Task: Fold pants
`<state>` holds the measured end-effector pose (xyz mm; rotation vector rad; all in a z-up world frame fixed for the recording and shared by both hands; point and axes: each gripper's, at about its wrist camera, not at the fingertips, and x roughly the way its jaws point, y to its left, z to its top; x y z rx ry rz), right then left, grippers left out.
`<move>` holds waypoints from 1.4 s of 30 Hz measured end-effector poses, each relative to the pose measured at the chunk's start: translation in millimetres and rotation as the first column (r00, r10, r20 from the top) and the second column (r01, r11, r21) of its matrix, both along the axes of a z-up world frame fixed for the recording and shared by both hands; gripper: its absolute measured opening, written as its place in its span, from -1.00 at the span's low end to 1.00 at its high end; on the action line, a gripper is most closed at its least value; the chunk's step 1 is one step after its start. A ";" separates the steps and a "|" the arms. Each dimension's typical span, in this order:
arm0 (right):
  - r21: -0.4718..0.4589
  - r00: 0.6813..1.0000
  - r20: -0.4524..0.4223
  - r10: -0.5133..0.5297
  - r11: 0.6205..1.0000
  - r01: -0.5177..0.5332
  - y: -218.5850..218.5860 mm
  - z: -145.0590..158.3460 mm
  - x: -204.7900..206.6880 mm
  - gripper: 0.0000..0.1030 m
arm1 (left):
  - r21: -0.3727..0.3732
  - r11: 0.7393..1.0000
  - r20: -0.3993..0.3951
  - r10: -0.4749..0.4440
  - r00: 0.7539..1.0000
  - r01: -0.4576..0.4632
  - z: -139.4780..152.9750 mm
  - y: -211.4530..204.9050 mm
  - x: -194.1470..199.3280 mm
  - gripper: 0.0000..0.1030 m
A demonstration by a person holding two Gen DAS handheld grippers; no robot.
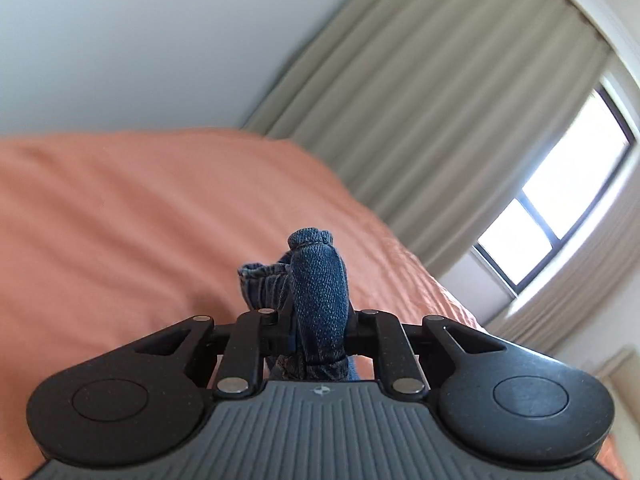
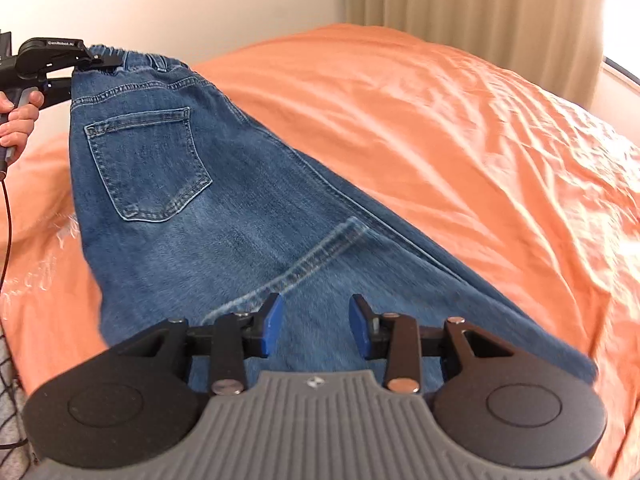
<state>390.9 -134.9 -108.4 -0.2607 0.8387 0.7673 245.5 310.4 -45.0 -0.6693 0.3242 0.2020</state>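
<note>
Nearest your right claw, the blue pads stood apart with denim showing in the gap; whether they pinched the cloth underneath you could not tell from this view. The jeans ran away from that claw toward the far left, back pocket up, their right-hand edge a long straight seam crossing the orange bedspread. The near right corner of the leg was blurred. At the far left, your left claw was clamped on the elastic waistband, which stood raised off the bed, and your hand gripped the handle just beside it. Seen from the left wrist, a rolled wad of denim stood pinched between the closed-in jaws of that left claw. Beyond the jeans, the bedspread lay wide and bare to the right and far side, wrinkled. Past its far edge hung beige curtains against a white wall.
</note>
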 end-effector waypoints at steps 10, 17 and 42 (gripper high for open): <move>0.091 0.986 0.001 -0.167 0.982 0.166 -91.3 5.1 -57.1 -0.34 | 0.487 0.845 -0.005 -0.251 0.968 0.222 73.6 -212.7 3.0 -0.64; 0.154 0.957 -0.062 -0.285 0.944 0.291 -137.7 -15.8 -77.0 -0.34 | 0.634 0.648 -0.180 -0.407 0.895 0.422 17.9 -346.9 9.7 -0.64; 0.225 0.919 -0.176 -0.352 0.895 0.386 -166.6 -2.9 -76.7 -0.29 | 0.160 0.642 -0.377 -0.662 0.648 0.750 -31.6 -331.8 46.3 0.37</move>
